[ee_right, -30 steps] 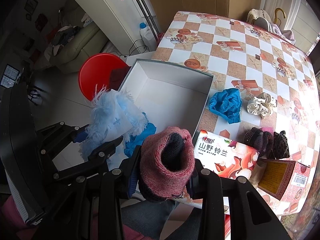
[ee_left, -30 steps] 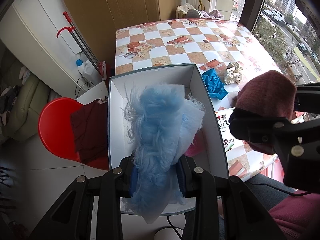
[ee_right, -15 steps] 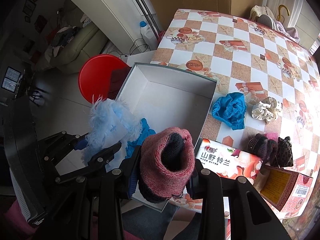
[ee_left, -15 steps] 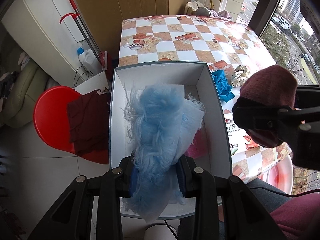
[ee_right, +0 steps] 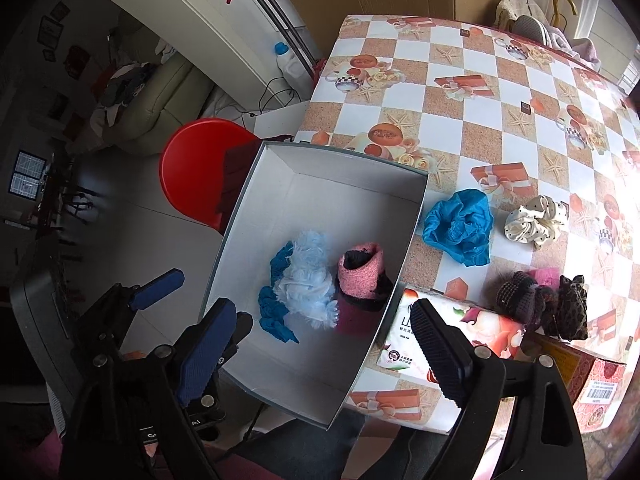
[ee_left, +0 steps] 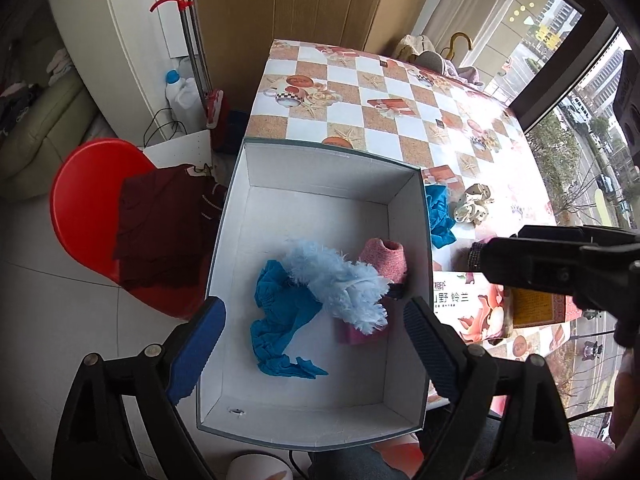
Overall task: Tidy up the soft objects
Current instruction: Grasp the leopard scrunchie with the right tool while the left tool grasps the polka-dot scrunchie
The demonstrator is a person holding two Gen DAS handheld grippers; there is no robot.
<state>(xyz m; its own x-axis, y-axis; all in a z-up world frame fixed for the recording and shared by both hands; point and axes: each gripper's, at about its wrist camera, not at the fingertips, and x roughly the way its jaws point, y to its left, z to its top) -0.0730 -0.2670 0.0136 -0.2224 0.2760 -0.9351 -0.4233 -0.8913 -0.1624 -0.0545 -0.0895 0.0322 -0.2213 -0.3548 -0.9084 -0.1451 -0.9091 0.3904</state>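
Both grippers hang over the open box (ee_left: 320, 216), which sits at the near left corner of the table (ee_right: 452, 120) with part of its base past the table's near edge, within easy reach for dropping things in. The left gripper (ee_left: 316, 344) has just been opening and its jaws now stand wide with nothing between them; the fluffy blue piece (ee_left: 340, 280) lies below on the box floor, draped over a darker blue cloth (ee_left: 280, 320). The right gripper (ee_right: 324, 344) has likewise just been opening and is empty; the pink knitted hat (ee_right: 360, 276) rests against the box's right wall, touching the fluffy piece. Both likely lie loose where they fell, since soft things need no careful setting down. Still out on the table, right of the box, are another blue cloth (ee_right: 460, 228), a cream scrunchie (ee_right: 536, 220) and dark knitted pieces (ee_right: 532, 304) beside a tissue pack (ee_right: 404, 344), probably the next to gather.
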